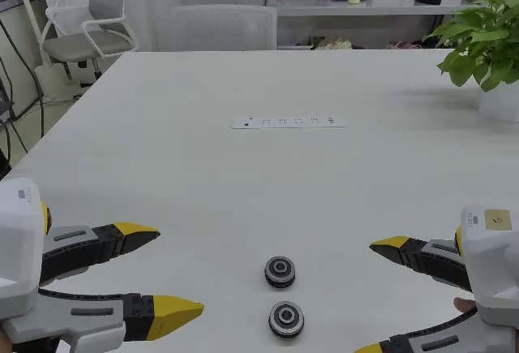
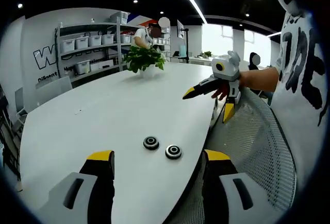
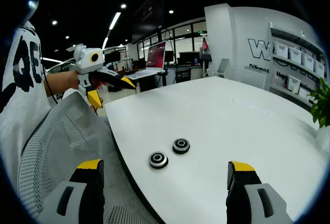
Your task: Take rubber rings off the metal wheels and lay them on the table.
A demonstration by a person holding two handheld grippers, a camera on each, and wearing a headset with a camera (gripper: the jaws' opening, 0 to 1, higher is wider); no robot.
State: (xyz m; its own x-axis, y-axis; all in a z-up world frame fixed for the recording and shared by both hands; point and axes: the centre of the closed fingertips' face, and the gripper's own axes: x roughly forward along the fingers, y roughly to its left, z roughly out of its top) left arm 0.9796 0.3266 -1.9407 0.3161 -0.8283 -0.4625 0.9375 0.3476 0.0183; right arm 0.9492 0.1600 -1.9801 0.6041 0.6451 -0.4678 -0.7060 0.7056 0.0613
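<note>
Jaws of the left gripper (image 1: 178,272) at lower left and the right gripper (image 1: 365,298) at lower right gape wide, gripping nothing. Between them at bottom centre, the upper wheel (image 1: 280,271) and lower wheel (image 1: 286,319) lie flat on the table (image 1: 243,182), axles pointing up, black rings (image 1: 272,320) on.

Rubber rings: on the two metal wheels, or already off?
On, as far as shows: the far wheel and the near wheel each carry a black band round the rim, lying flat on the table.

table (image 1: 186,182) | near wheel (image 1: 286,319) | far wheel (image 1: 280,271) | power strip (image 1: 288,122) | potted plant (image 1: 485,40)
</note>
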